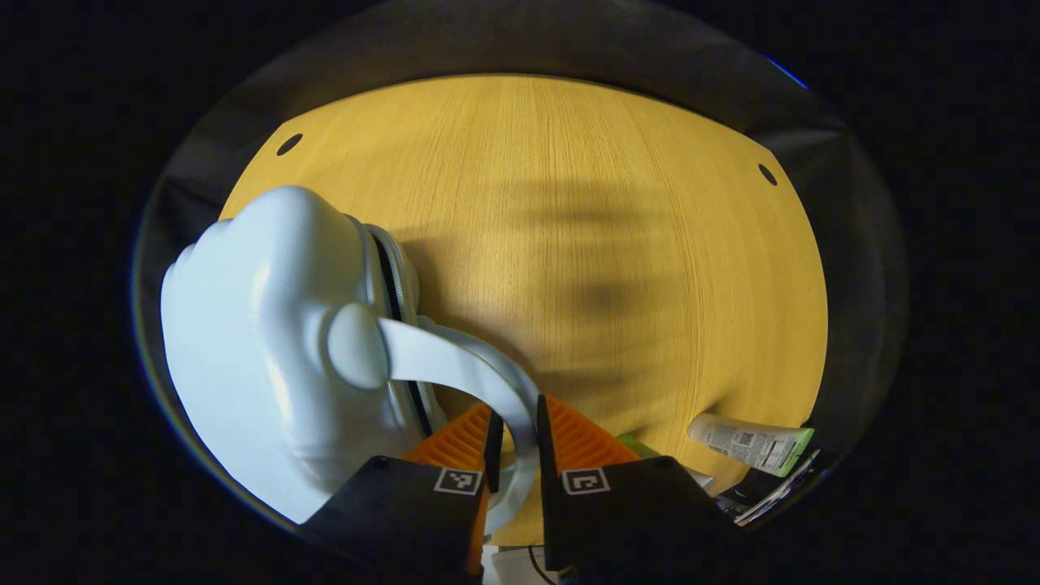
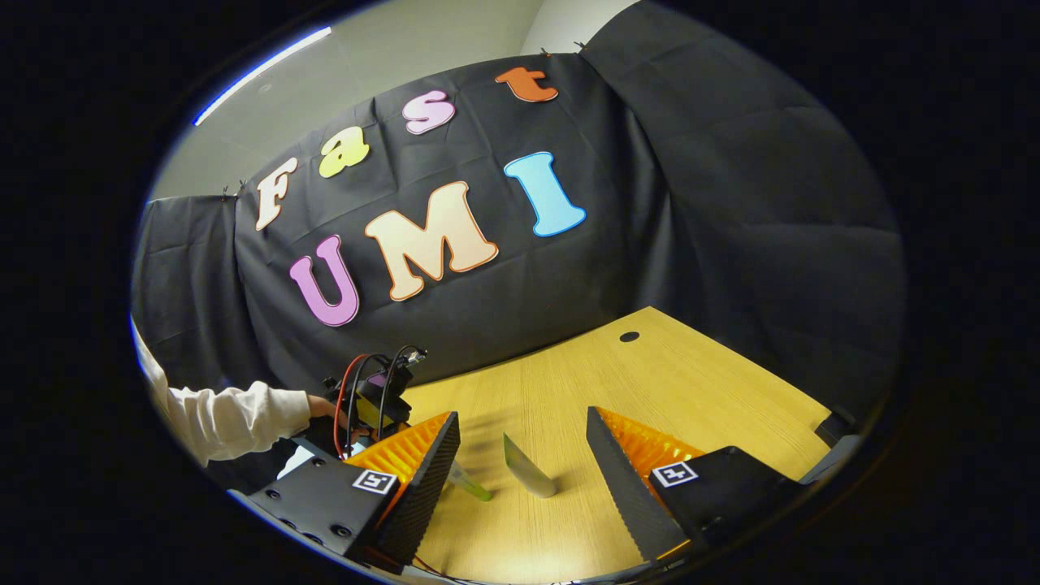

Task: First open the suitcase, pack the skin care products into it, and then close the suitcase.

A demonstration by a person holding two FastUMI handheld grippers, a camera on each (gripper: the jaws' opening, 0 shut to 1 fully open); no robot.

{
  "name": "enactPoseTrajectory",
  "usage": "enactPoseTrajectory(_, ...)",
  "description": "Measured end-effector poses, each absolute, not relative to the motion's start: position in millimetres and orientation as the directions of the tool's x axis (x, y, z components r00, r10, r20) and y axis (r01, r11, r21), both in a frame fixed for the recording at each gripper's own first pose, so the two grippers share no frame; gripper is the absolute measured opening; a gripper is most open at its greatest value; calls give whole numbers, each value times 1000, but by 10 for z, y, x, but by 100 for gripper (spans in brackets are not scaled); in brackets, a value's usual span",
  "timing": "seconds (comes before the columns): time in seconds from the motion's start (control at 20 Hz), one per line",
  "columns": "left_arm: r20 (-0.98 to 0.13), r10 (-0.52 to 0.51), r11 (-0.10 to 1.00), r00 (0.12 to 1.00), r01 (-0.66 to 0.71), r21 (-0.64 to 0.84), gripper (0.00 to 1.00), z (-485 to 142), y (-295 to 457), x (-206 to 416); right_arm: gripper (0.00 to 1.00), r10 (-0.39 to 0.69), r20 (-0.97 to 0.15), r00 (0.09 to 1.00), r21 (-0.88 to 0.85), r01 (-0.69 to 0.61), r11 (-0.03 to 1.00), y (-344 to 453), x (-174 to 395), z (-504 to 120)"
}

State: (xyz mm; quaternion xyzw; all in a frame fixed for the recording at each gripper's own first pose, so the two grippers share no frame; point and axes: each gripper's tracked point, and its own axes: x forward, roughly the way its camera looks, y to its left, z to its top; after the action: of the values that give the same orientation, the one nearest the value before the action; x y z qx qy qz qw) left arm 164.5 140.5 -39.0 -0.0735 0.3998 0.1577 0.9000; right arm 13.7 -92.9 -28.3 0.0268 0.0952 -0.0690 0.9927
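Observation:
In the left gripper view a small pale-blue hard suitcase [image 1: 260, 341] rests on the wooden table [image 1: 569, 203], its zipper seam [image 1: 396, 280] facing right. Its curved handle [image 1: 463, 366] arches down between my fingers, and my left gripper [image 1: 516, 443] is shut on it. A white skin care tube with a green cap [image 1: 751, 443] lies at the lower right. In the right gripper view my right gripper [image 2: 520, 459] stands open above the table, with a pale tube [image 2: 528, 470] lying beyond the gap and a thin green-tipped item [image 2: 471, 486] beside it.
In the right gripper view a hand in a white sleeve [image 2: 236, 414] holds the other gripper [image 2: 370, 402], with its cables, at the far left. The table [image 2: 650, 374] has round cable holes [image 2: 629, 336] near its back corners. Black cloth walls stand close behind.

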Motion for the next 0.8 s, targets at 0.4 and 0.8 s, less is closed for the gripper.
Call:
enactPoseTrajectory(0.4,-751,205,940,628,-339,-27,9,-443,1424,1660,98,-117,-231,966,43,130,991,-884,196,-401)
enactPoseTrajectory(0.8,-701,109,956,705,-267,-120,7,-297,1321,1638,98,-105,-229,968,41,117,992,-831,218,-404)
